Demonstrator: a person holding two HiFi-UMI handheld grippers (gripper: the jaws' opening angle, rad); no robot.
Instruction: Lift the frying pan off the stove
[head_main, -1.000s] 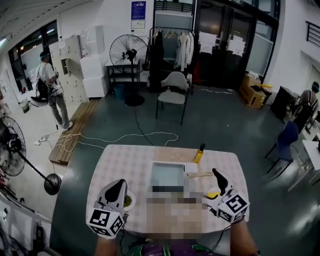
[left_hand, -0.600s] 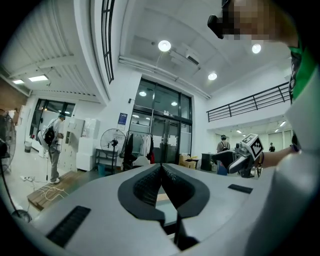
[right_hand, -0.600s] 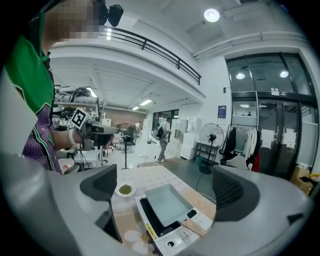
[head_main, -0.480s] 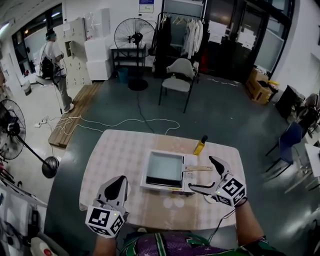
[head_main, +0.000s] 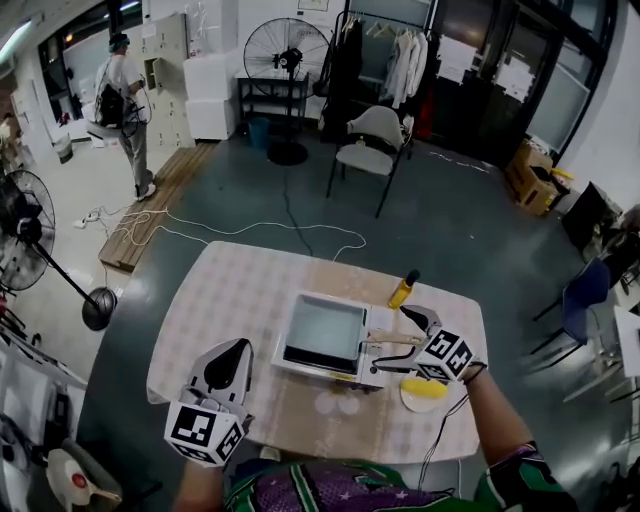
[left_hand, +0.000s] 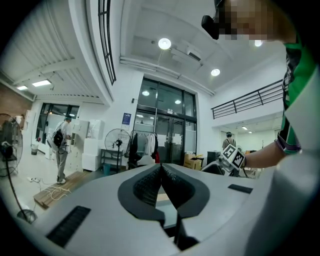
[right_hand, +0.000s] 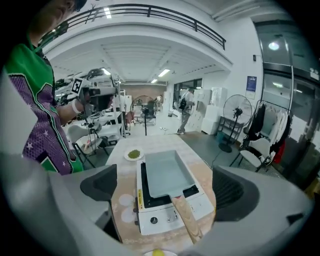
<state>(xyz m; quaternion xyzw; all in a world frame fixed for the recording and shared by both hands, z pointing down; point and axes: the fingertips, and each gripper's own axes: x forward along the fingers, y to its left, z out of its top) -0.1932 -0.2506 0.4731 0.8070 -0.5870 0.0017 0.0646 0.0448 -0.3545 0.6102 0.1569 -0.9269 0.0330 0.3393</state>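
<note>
Right gripper view, rectangular frying pan (right_hand: 167, 172) sitting on portable stove (right_hand: 159, 223), right gripper (right_hand: 165, 187) jaws having just been opening wide, wooden handle (right_hand: 186, 218) lying ungripped between them, left gripper (left_hand: 161, 182) jaws pressing together, empty.

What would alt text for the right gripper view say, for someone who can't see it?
The right gripper's fingers, just opened wide and gripping nothing, frame a square grey frying pan on a white tabletop stove, its wooden handle pointing toward the camera. A small plate of greens sits beyond.
</note>
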